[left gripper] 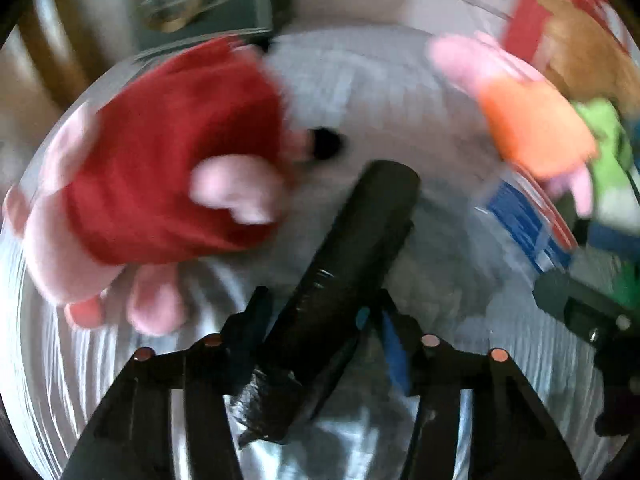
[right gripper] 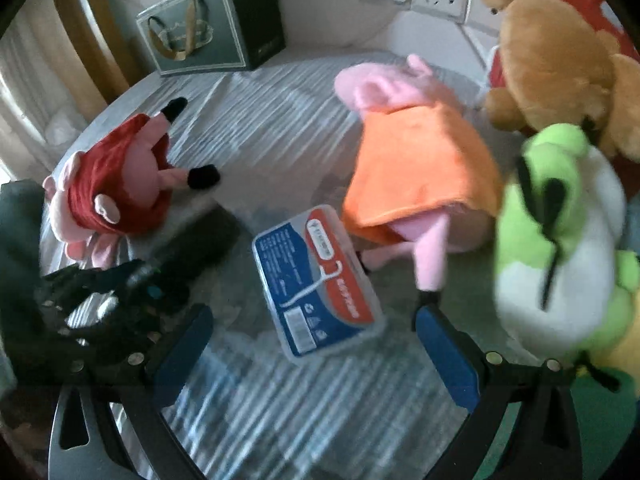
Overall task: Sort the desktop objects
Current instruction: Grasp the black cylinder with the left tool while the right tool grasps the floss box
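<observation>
Toys and floss box point(right gripper: 318, 284) lie unsorted on the counter point(right gripper: 280, 128); my left gripper point(left gripper: 320, 320) clamps a black roll point(left gripper: 344, 272), right gripper point(right gripper: 312, 340) fingers apart, most sorting left

My left gripper point(left gripper: 320, 320) is clamped on a dark roll point(left gripper: 344, 264), fingers drawn in tight against its sides. My right gripper point(right gripper: 314, 336) has fingers spread wide, blue pads point(right gripper: 448, 356) facing inward, gripping nothing.
</observation>
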A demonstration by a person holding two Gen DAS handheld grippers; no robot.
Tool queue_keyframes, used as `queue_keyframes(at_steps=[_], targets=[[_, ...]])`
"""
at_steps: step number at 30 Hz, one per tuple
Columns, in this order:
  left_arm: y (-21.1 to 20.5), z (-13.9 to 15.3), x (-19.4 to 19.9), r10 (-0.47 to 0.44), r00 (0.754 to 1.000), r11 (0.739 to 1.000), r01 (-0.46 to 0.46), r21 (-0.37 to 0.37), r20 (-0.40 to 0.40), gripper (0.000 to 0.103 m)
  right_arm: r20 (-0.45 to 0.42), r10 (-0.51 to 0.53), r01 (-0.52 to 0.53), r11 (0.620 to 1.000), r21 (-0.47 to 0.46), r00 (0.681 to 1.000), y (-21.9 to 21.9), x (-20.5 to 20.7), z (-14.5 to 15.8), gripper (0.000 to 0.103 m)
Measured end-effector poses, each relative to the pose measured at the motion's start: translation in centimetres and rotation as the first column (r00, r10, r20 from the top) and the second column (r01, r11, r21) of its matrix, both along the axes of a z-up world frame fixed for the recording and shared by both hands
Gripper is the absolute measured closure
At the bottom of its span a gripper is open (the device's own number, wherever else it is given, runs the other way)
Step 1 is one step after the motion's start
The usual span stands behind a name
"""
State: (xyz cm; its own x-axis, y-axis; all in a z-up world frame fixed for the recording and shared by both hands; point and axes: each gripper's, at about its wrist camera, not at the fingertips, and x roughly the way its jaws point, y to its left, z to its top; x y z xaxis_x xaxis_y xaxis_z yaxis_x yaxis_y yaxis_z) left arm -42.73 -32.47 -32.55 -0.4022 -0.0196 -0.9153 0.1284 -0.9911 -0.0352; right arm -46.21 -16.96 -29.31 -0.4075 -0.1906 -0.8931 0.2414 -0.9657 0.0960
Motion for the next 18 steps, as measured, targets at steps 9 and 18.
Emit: queue_keyframes(at_steps=[9, 18], targets=[[-0.4, 0.2, -0.1, -0.009, 1.000, 1.000, 0.008, -0.017, -0.008, 0.051, 0.062, -0.007, 0.005, 0.999, 0.037, 0.998, -0.5, -1.9, -4.0, 0.000], [-1.3, 0.0, 0.5, 0.019, 1.000, 1.000, -0.019, -0.024, -0.010, 0.026, -0.030, -0.002, 0.003, 0.999, 0.053, 1.000, -1.0, -0.5, -3.8, 0.000]])
